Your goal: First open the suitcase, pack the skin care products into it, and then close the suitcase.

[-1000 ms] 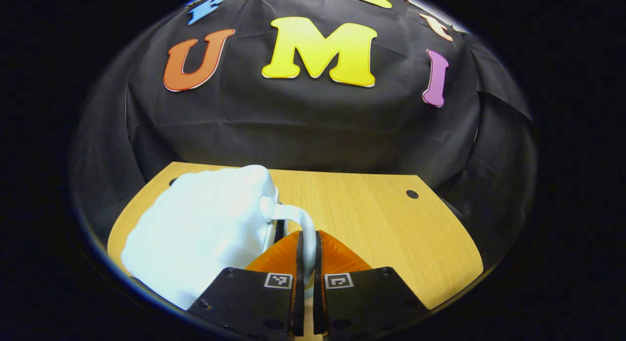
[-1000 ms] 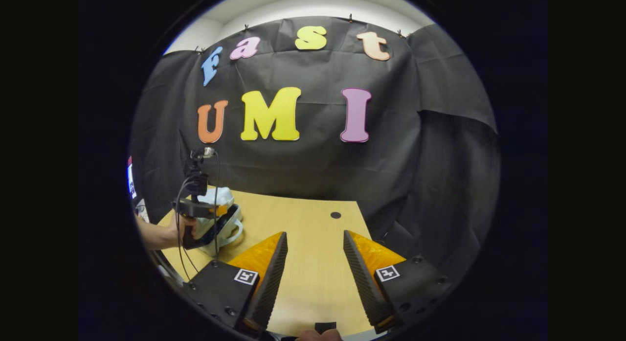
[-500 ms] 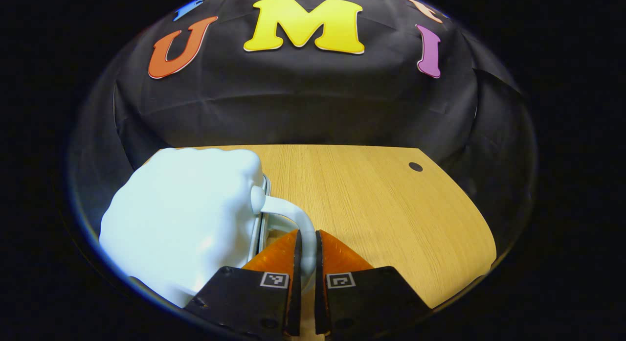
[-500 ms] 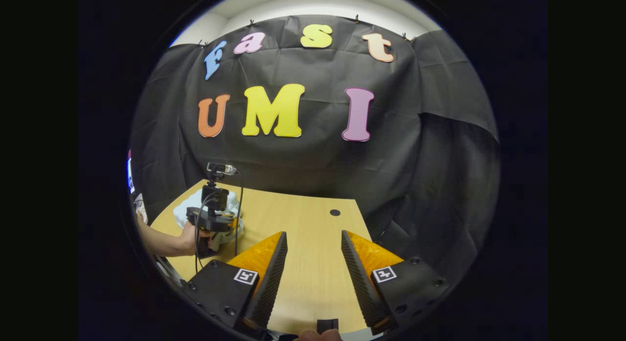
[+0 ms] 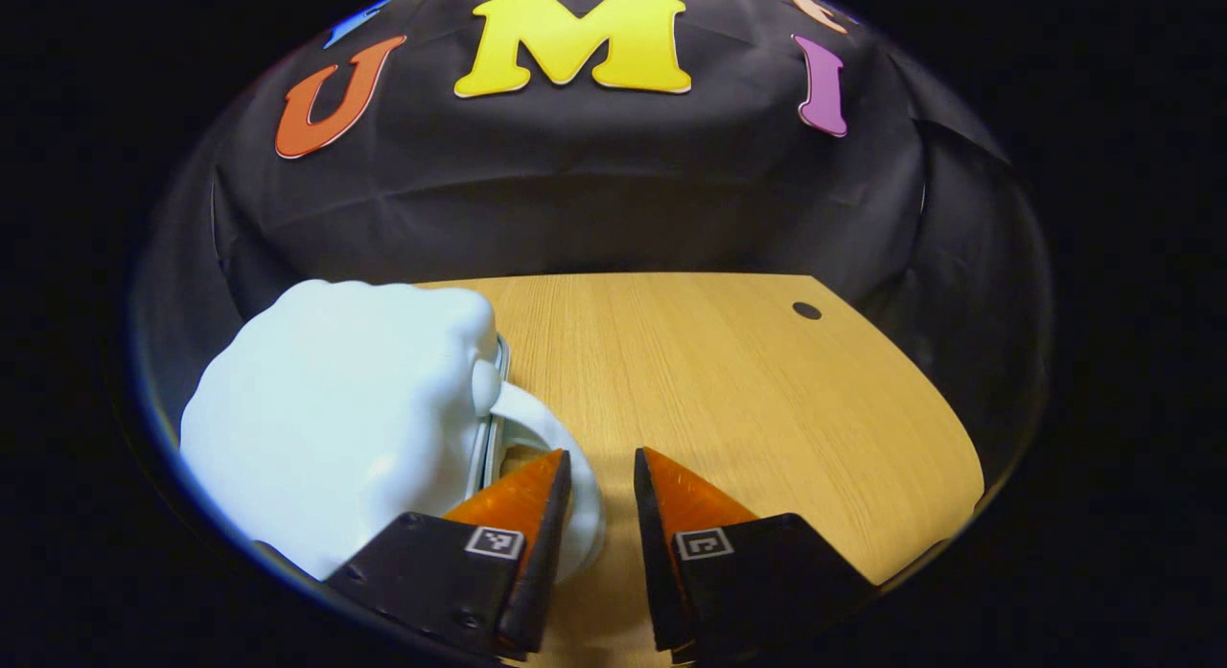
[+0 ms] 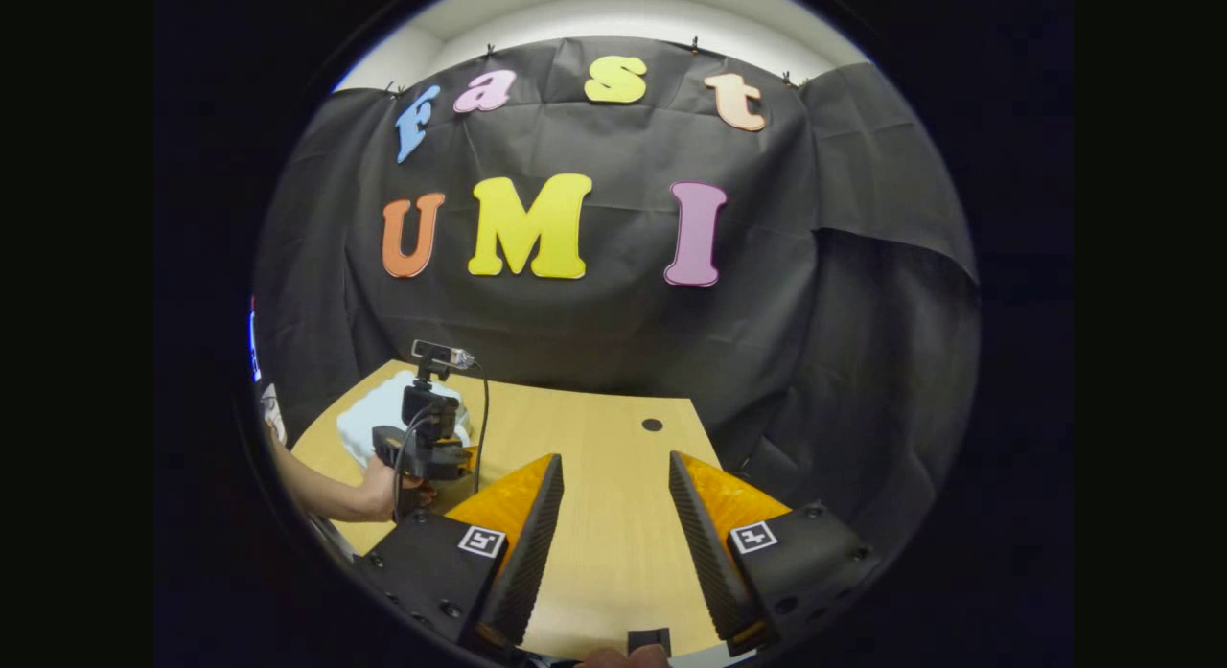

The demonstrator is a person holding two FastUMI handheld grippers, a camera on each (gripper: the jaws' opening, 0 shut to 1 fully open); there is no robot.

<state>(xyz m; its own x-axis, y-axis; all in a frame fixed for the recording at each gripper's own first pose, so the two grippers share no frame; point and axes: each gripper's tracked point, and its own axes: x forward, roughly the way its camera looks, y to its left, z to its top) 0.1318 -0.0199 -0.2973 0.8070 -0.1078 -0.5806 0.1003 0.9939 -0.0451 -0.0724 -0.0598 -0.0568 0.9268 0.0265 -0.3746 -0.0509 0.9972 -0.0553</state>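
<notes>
Left gripper view
Landmark: the wooden table [image 5: 729, 380], running back to the black cloth wall [image 5: 575, 198].
Suitcase: the pale blue suitcase [image 5: 335, 419] lies closed on the table's left part, its white handle [image 5: 566, 457] arching off its right side.
Left gripper: the left gripper [image 5: 601, 476] stands released above the table's near edge, its fingers apart; the handle's loop passes just beside the left finger [image 5: 522, 500], and I cannot tell whether they touch.
Hole: a small dark hole [image 5: 806, 310] sits in the table's far right part.

Right gripper view
Right gripper: the right gripper [image 6: 613, 472] hangs over the table's [image 6: 613, 543] near middle, unclenched, fingers wide apart with nothing between them.
Suitcase: the suitcase [image 6: 379, 421] lies at the table's far left corner.
Left gripper: a hand [image 6: 383, 486] holds the left gripper [image 6: 431, 448], with its cabled camera mast, at the suitcase's near side.
</notes>
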